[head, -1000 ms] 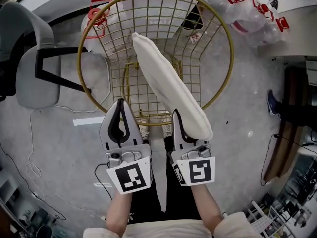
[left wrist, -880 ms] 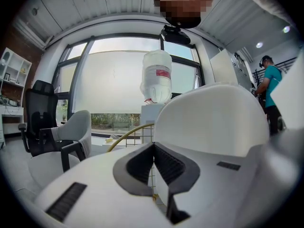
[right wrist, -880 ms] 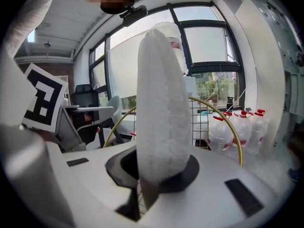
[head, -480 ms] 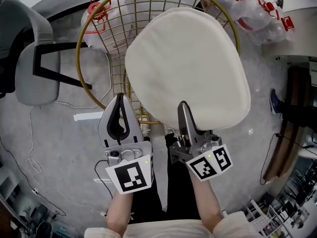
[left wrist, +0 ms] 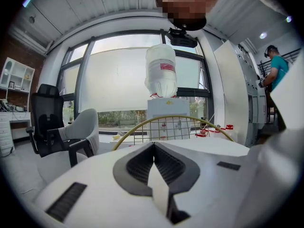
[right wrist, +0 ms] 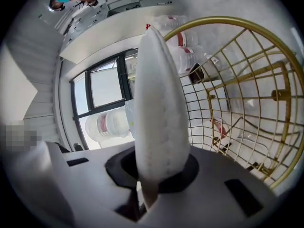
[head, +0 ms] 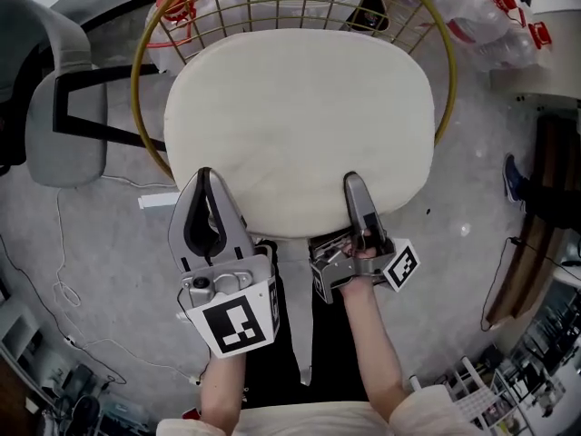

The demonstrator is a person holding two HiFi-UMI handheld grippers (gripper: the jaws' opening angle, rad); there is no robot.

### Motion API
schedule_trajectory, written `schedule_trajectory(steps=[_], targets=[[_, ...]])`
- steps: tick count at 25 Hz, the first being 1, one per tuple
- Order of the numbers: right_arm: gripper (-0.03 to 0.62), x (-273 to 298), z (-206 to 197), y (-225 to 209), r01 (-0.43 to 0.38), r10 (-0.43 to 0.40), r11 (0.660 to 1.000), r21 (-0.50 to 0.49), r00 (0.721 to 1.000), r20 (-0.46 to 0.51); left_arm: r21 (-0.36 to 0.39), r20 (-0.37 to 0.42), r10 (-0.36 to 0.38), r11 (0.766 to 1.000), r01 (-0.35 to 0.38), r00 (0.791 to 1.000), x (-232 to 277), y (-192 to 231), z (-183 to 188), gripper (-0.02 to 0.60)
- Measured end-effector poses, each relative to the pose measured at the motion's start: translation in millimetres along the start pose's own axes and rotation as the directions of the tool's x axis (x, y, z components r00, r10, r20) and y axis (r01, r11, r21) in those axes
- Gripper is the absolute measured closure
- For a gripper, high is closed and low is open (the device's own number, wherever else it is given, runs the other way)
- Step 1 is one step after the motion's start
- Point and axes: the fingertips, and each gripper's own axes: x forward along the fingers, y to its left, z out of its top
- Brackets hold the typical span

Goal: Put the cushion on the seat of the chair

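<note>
A large cream cushion (head: pixel 300 125) lies flat and level over the gold wire chair (head: pixel 141 89), covering most of its seat; I cannot tell whether it rests on the wire. My right gripper (head: pixel 356 184) is shut on the cushion's near edge. In the right gripper view the cushion (right wrist: pixel 156 108) runs edge-on out of the right gripper (right wrist: pixel 152 175), with the chair's wire grid (right wrist: pixel 247 80) beside it. My left gripper (head: pixel 204 178) is shut and holds nothing, its tip at the cushion's near left edge. In the left gripper view the left gripper (left wrist: pixel 153 146) points over the cushion (left wrist: pixel 209 146) toward the chair's rim (left wrist: pixel 142 125).
A grey armchair (head: pixel 54 125) stands to the left of the wire chair. Clear water bottles with red handles (head: pixel 490 16) are piled at the upper right. A thin cable (head: pixel 64 289) trails over the floor. A person in a teal shirt (left wrist: pixel 274 68) stands far off.
My right gripper has rolled over, turning the cushion from edge-on to flat, and sunk with it toward the chair's seat. The left gripper has hardly moved.
</note>
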Motion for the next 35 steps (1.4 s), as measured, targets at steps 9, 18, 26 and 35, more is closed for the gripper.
schedule_trajectory(steps=[9, 18, 26, 35], targets=[[0.542, 5.7, -0.4, -15.6, 0.01, -0.01, 1.0, 0.001, 1.0, 0.001, -0.002, -0.016, -0.007, 1.0, 0.007, 1.0, 2.0, -1.6, -5.2, 0.568], [0.542, 6.5, 5.0, -50.6, 0.047, -0.047, 0.999, -0.004, 0.999, -0.006, 0.003, -0.025, 0.008, 1.0, -0.008, 1.0, 9.3, 3.5, -9.5, 0.568], [0.542, -23.9, 13.3, -118.1, 0.173, -0.174, 0.985, 0.012, 0.984, 0.046, 0.041, -0.058, -0.036, 0.998, 0.038, 0.998, 8.2, -2.1, -25.1, 0.568], [0.542, -34.5, 21.7, -164.8, 0.26, -0.259, 0.965, -0.014, 0.964, 0.062, 0.047, -0.094, -0.045, 0.998, 0.05, 0.995, 3.0, 0.4, -42.3, 0.568]])
